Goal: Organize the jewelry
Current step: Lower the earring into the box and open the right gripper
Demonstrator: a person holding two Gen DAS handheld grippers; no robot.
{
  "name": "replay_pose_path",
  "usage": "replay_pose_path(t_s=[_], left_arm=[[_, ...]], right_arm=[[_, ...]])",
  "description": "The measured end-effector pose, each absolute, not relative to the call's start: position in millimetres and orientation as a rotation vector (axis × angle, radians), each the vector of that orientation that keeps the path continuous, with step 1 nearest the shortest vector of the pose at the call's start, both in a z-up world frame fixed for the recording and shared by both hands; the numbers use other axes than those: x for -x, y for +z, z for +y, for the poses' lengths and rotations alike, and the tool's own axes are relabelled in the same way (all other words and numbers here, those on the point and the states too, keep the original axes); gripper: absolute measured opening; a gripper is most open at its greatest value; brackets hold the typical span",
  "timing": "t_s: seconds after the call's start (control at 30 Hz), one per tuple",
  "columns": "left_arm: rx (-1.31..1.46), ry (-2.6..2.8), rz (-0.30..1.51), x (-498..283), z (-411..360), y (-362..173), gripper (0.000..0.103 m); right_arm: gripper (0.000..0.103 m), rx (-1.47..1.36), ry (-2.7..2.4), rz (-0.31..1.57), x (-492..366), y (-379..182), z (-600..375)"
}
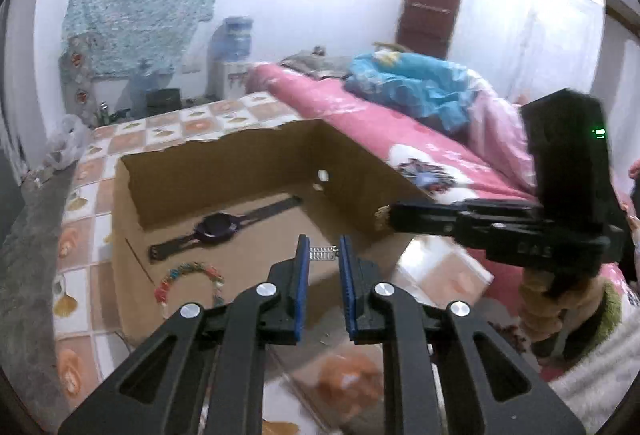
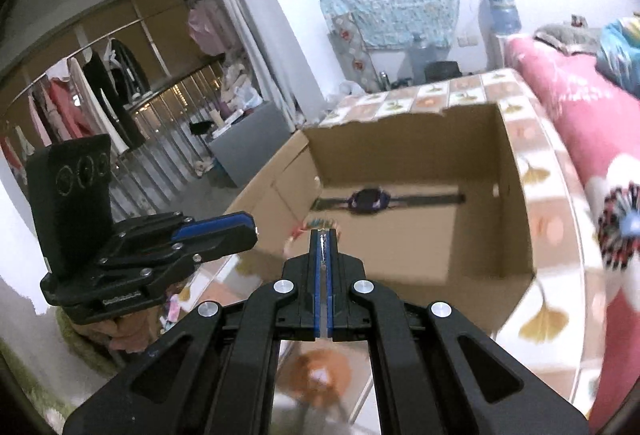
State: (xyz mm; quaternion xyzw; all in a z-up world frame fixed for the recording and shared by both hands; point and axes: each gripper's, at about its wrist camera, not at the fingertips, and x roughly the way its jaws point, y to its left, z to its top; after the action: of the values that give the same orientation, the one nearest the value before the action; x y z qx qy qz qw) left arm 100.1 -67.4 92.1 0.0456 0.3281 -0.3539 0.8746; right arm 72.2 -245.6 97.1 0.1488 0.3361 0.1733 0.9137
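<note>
While both grippers hang at the near edge of the cardboard box (image 1: 224, 195), the left gripper (image 1: 323, 255) has its blue-padded fingers parted around a small silver chain piece (image 1: 326, 253) spanning the gap; whether the pads press it, cannot tell. The right gripper (image 2: 325, 235) has fingers closed together on a thin silvery piece (image 2: 325, 245), type unclear. Inside the box, a dark wristwatch (image 1: 218, 225) lies flat mid-floor; a multicoloured beaded bracelet (image 1: 188, 281) lies nearer the box's front. The box sits on the tile-patterned surface (image 1: 80, 195).
</note>
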Motion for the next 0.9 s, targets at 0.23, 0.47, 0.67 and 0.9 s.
replay_pose_path(t_s=[0.23, 0.47, 0.67, 0.9], left_arm=[[-0.083, -0.688, 0.834, -163.6, -84.4, 65.9, 0.014], [-0.026, -0.678, 0.936, -201.9, -94.1, 48.9, 0.014], [0.024, -0.674, 0.921, -206.5, -85.3, 52.2, 0.014], [0.043, -0.656, 0.883, -199.6, -73.6, 63.6, 0.014]], right_arm=[[0.002, -0.247, 0.322, 0.818, -132.8, 83.4, -243.0], [0.029, -0.304, 0.309, 0.885, -171.8, 71.0, -255.1], [0.029, -0.337, 0.275, 0.821, -162.2, 86.9, -276.5], [0.031, -0.366, 0.224, 0.750, -136.4, 107.2, -296.7]])
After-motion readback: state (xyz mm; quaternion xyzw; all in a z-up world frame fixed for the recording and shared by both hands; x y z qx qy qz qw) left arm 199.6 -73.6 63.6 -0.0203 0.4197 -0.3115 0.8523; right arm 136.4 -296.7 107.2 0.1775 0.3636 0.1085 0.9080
